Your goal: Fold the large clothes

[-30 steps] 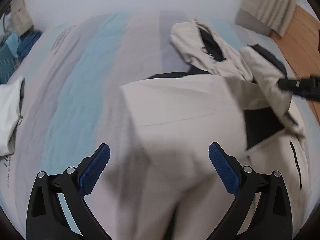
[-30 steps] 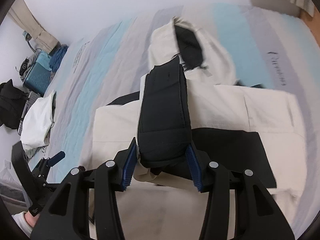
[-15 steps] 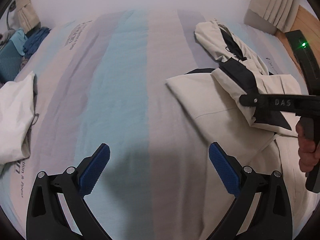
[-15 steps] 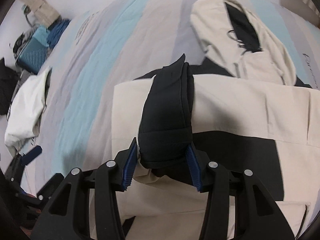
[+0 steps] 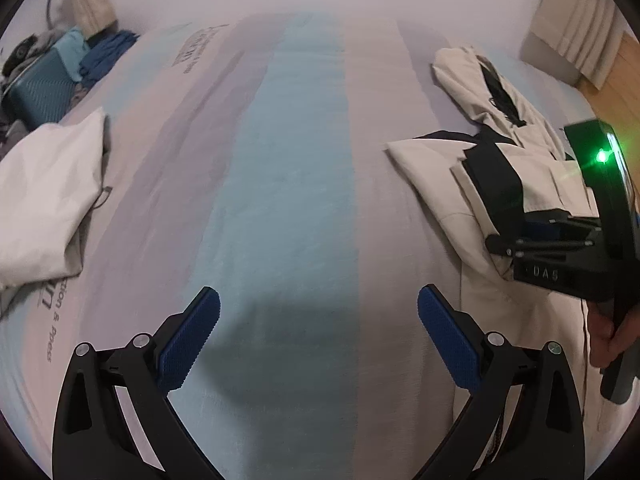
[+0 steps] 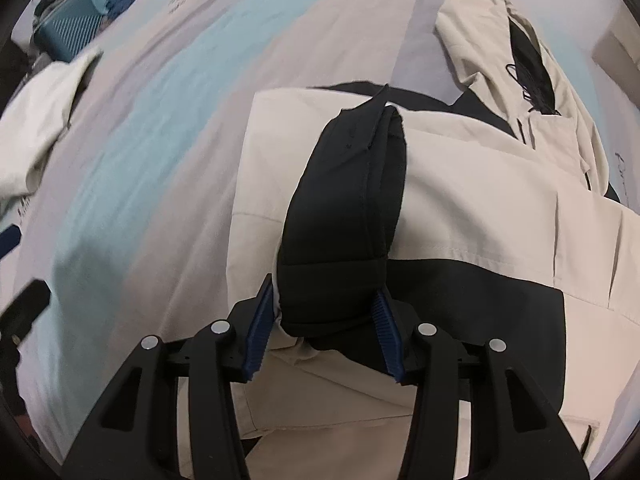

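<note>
Your left gripper (image 5: 318,336) has swung off the jacket (image 5: 448,176), which now lies at right of its frame; its fingers are spread, empty. Your right gripper (image 6: 322,328) has lowered the pinched black sleeve (image 6: 344,200) at frame centre onto the jacket body, jaws opening: the fold looks nearly placed.

- In the left wrist view, the cream jacket (image 5: 448,184) that filled the frame's middle a second ago now lies at the right edge; striped bed (image 5: 288,184) fills the centre.
- The right hand-held gripper (image 6: 322,322) has dropped closer to the jacket; its jaws are opening slightly around the black sleeve (image 6: 348,208).
- The sleeve now lies lower across the jacket.
</note>
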`<state>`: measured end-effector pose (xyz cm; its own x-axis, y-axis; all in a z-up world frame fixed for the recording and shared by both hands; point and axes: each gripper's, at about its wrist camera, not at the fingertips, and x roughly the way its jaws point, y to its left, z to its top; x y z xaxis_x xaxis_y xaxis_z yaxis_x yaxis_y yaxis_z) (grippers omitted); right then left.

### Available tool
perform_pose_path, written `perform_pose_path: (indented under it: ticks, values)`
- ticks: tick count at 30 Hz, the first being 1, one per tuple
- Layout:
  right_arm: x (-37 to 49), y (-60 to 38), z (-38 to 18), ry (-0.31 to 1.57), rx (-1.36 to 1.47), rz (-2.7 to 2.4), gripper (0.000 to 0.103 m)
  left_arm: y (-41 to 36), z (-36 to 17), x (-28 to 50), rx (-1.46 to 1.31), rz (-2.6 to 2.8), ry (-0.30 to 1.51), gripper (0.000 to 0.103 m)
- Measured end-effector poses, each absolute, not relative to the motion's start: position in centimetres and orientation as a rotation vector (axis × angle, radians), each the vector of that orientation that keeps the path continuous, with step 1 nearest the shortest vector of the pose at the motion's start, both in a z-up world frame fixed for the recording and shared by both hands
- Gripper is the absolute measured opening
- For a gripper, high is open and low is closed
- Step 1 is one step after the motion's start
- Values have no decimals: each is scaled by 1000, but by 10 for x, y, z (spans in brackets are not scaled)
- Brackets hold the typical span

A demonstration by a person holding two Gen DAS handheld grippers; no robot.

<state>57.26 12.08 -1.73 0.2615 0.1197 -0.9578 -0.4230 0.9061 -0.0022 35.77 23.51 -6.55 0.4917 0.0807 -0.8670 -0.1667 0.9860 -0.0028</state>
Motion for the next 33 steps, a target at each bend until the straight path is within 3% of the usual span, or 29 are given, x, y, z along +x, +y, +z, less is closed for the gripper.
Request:
perform_pose_path:
  ticks: [6,16,18,20,29,33]
  values:
    - [563,118,-7,1216,-237,404,62,237,-67,356,-110,168,1052,97]
    - [550,145,16,1147,-179,639,66,253,-51,355,-80,193,1026,97]
    - [551,151,13,1174,-134,679,76,261,-49,355,-94,195,1033,97]
    - [553,156,13,1197,-54,738,80,273,-45,354,-106,202,1030,97]
    - [549,176,19,1209,46,836,81,297,-32,354,-105,247,1018,97]
    - [552,161,30,1232,205,880,89,299,-28,355,-109,256,1014,97]
